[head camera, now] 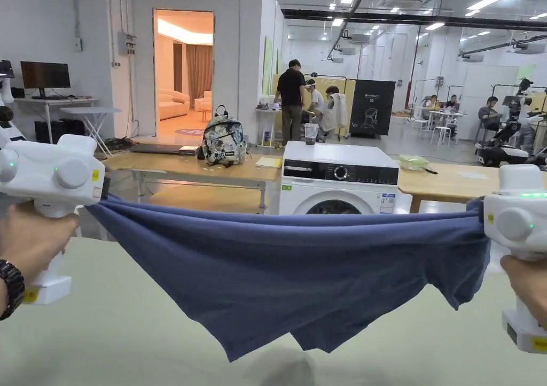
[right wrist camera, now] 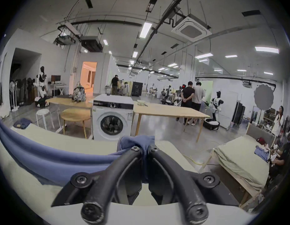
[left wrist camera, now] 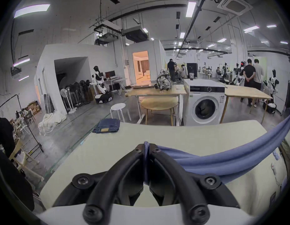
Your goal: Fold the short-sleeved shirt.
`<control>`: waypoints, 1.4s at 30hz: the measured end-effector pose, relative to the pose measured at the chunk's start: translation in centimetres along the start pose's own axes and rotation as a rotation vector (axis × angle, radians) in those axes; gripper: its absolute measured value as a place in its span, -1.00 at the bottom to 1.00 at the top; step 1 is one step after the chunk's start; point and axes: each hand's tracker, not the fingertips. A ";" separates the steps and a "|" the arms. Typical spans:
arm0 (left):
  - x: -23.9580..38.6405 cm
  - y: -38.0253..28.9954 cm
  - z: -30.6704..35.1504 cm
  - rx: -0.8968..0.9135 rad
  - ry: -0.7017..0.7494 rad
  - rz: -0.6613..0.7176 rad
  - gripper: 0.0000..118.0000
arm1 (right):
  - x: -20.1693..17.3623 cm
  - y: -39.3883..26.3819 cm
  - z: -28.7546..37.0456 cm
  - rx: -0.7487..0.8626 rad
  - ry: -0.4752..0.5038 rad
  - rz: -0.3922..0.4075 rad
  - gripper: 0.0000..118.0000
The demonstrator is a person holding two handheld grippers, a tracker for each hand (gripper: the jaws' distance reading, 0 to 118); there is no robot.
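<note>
A blue short-sleeved cotton shirt (head camera: 299, 275) is held stretched in the air between the left gripper (left wrist camera: 147, 147) and the right gripper (right wrist camera: 145, 148), above a pale green padded table (head camera: 107, 328). Both jaws of each gripper are seen clamped together on a bunched edge of the fabric, which sags below and between them, its lowest corner close to the tabletop. A white front-loading washing machine (head camera: 339, 181) stands beyond the grippers, with folded blue jeans (left wrist camera: 107, 126) at the table's far left corner.

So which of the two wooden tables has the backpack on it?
The wooden table left of the washing machine: the backpack stands on it; the right table carries a bowl instead.
</note>
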 end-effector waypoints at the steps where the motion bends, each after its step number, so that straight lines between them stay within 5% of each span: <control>1: 0.0 -1.1 -0.4 -0.020 -0.006 0.002 -1.00 | -0.1 -1.2 0.0 -0.018 0.002 0.015 -0.94; 12: -1.1 -15.8 0.2 -0.169 -0.057 -0.014 -1.00 | 0.3 -14.1 5.9 -0.181 0.031 0.059 -0.94; 24: -0.8 -32.0 9.3 -0.277 -0.086 0.025 -1.00 | 2.2 -27.8 13.0 -0.350 0.027 0.048 -0.94; 37: -2.9 -38.5 6.1 -0.405 -0.107 0.108 -0.97 | 2.1 -32.5 15.2 -0.415 0.060 0.027 -0.89; 40: -3.1 -37.8 6.9 -0.371 -0.077 0.060 -0.52 | 1.9 -31.8 15.5 -0.385 0.048 0.044 -0.48; 42: -3.4 -36.8 7.4 -0.328 -0.057 0.050 -0.48 | 1.6 -30.9 16.4 -0.337 0.047 0.025 -0.05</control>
